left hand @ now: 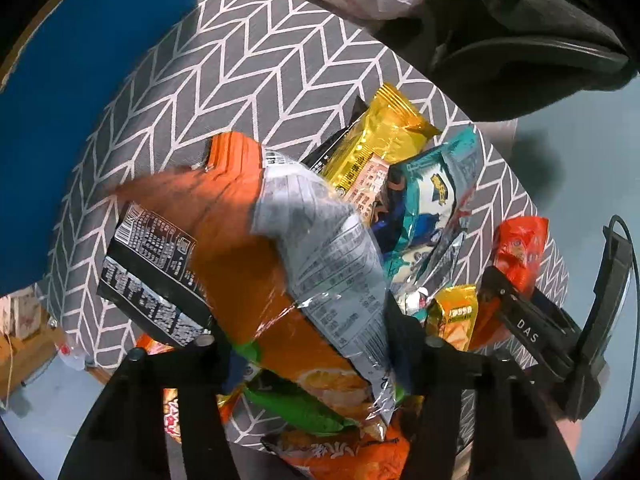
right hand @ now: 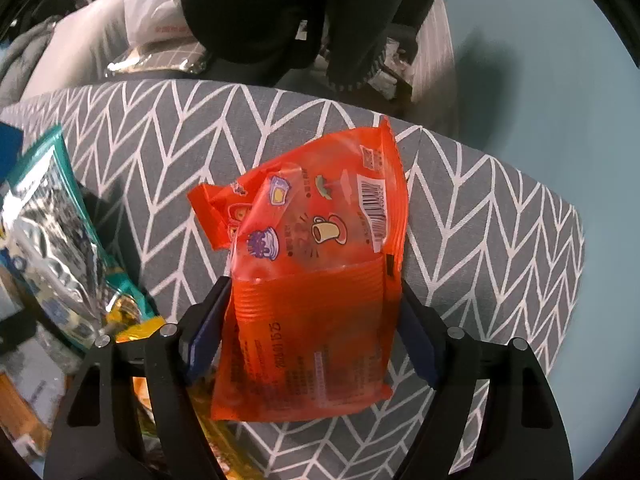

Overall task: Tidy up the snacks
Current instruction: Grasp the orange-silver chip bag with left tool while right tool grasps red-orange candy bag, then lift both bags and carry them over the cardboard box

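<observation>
1. Left wrist view: the left tool (left hand: pixel 308 356) points steeply down over a heap of snack packs on a grey chevron-patterned surface (left hand: pixel 224 80). I cannot tell whether that surface is a worktop cover or a cushion.
2. An orange pack (left hand: pixel 236 252) with a silver label lies directly between its fingers. The pack's long axis runs from the upper left down towards the lower right, so the fingers stand on either side of its lower end. The jaws are half closed around it, and the pads sit right at the pack's edges. I judge they are gripping it, though wrinkled film hides the contact.
3. Beyond it lie a yellow pack (left hand: pixel 380 136) and a teal pack (left hand: pixel 432 208), touching each other, both further from this tool.
4. Right wrist view: the right tool (right hand: pixel 312 336) points straight down over a red pack (right hand: pixel 320 264), which lies alone on the same patterned surface. Its long axis runs away from the camera, along the fingers' line.
5. The right tool's jaws stand wide, a finger (right hand: pixel 208 320) on each long edge of the pack, close against the film. Whether they press yet is unclear, so I count them as open around it.
6. The red pack is the right tool's by nearness. In the left wrist view it shows at the far right, well apart from the left tool.
</observation>
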A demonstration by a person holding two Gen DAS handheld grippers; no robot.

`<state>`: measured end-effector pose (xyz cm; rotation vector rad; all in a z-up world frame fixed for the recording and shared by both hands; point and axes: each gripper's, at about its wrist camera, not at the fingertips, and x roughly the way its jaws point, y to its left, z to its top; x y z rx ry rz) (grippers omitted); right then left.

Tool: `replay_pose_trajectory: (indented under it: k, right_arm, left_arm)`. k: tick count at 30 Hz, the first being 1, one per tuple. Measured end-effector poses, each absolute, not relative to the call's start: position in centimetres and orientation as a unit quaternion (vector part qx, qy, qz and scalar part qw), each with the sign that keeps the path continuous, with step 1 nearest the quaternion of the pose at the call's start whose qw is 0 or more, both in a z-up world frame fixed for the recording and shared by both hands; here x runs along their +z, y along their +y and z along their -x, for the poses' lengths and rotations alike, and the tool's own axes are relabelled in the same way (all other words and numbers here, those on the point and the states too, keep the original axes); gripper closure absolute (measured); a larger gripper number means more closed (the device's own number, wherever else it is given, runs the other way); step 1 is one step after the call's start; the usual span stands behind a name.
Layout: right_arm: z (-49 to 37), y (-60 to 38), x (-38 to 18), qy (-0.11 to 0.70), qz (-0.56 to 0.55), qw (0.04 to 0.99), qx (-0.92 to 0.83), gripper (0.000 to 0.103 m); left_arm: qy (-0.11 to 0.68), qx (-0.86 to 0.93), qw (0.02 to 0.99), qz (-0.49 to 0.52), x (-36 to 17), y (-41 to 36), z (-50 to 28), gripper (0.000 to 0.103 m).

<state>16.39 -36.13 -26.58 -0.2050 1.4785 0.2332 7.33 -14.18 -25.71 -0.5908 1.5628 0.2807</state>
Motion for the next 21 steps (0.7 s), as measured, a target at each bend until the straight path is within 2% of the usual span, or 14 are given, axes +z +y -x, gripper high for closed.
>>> replay_pose_trajectory:
  k: [2, 4, 6, 10, 21]
  right_arm:
    - [-16.3, -36.2, -26.4, 0.667, 0.096, 0.730, 0.110, 0.035]
    - [-16.2, -36.2, -26.2, 0.667, 0.095, 0.730, 0.117, 0.046]
    - [-16.0, -36.1, -26.0, 0.665, 0.095, 0.730, 0.127, 0.054]
    - [-15.5, -36.3, -25.6, 0.661, 0.091, 0.732, 0.137, 0.058]
    - [-14.1, -35.9, -21.2, 0.637, 0.064, 0.752, 0.156, 0.059]
  left_arm:
    - [0.691, 0.116, 0.665, 0.260, -25.3, -14.4, -7.4, 0.050]
    - [0.690, 0.108, 0.669, 0.254, -24.7, -14.2, -7.1, 0.051]
    - [0.690, 0.100, 0.672, 0.248, -24.3, -14.1, -7.0, 0.056]
    - [0.685, 0.086, 0.684, 0.235, -23.1, -14.2, -7.0, 0.056]
    - [0.666, 0.062, 0.720, 0.186, -19.3, -13.4, -6.6, 0.056]
